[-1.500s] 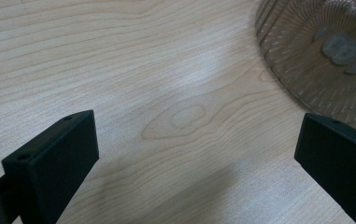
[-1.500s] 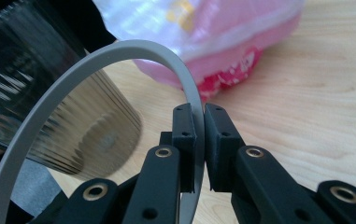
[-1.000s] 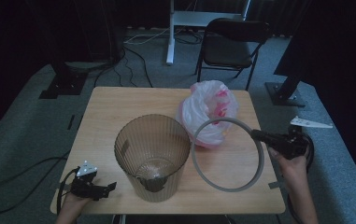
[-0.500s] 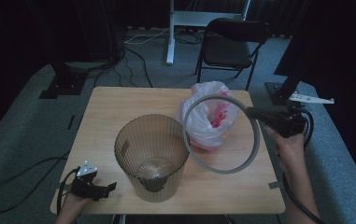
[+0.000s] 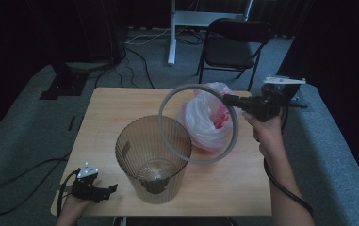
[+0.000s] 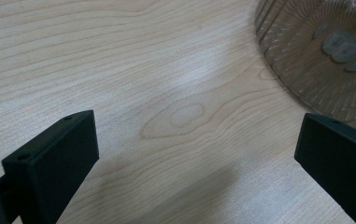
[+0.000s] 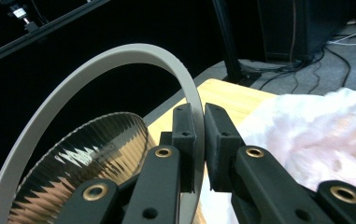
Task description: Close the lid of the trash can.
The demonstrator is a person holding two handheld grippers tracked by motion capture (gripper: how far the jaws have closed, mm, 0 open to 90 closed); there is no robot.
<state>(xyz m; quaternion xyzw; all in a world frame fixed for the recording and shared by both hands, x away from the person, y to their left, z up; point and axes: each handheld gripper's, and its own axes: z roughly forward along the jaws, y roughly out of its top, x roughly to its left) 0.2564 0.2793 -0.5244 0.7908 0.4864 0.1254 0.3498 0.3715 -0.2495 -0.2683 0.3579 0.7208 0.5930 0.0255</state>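
Dark studio: curtains point(image 5: 21, 33), floor cables point(image 5: 134, 52)

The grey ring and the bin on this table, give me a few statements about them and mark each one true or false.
1. The right gripper is shut on the grey ring. True.
2. The ring lies flat on the table. False: it is held up in the air, tilted.
3. The ribbed bin stands upright. True.
4. The left gripper is clamped on the bin's rim. False: its jaws are open over bare wood.
5. The white plastic bag is inside the bin. False: it lies on the table beside it.
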